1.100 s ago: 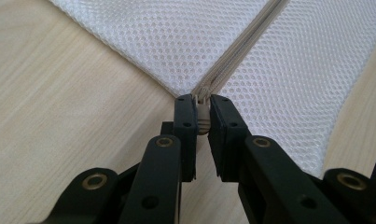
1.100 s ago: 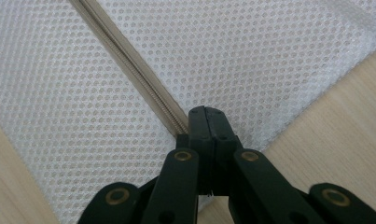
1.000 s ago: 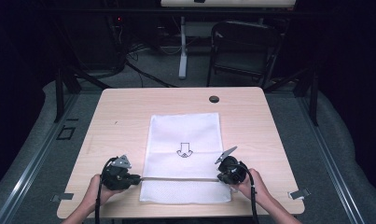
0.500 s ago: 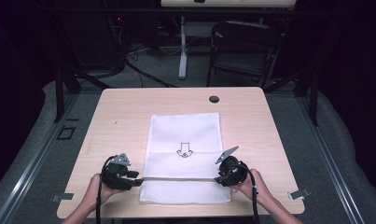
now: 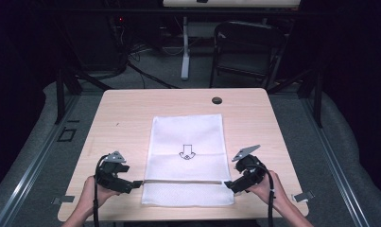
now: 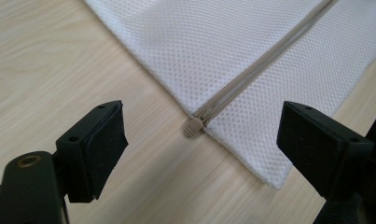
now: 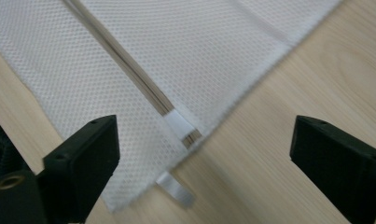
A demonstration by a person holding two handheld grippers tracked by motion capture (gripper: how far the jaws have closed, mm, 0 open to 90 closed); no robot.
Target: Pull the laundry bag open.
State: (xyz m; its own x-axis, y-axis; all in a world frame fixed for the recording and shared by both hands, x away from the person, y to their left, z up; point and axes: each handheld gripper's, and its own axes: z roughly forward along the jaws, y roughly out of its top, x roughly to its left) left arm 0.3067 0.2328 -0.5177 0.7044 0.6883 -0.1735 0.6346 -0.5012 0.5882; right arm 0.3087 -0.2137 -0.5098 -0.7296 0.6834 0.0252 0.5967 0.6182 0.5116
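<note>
A white mesh bag (image 5: 188,142) lies flat on the wooden table (image 5: 126,113), with a black arrow print (image 5: 186,152) at its middle. A beige zipper (image 5: 183,181) runs across its near end. My left gripper (image 5: 134,185) hovers at the zipper's left end. Its jaws have just been opening and stand wide apart (image 6: 206,135) above the zipper pull (image 6: 193,128), touching nothing. My right gripper (image 5: 229,184) is at the zipper's right end. Its jaws have just been opening too and stand open (image 7: 209,149) over the white end tab (image 7: 178,125). A hand holds each gripper.
A small black round cap (image 5: 217,100) sits in the table's far edge. A folding chair (image 5: 245,47) and a white stand (image 5: 185,52) are on the floor beyond the table. The table's front edge runs just below both hands.
Both grippers' jaws have opened and let go of the zipper ends, and both hands have lifted slightly. The bag lies as before.
</note>
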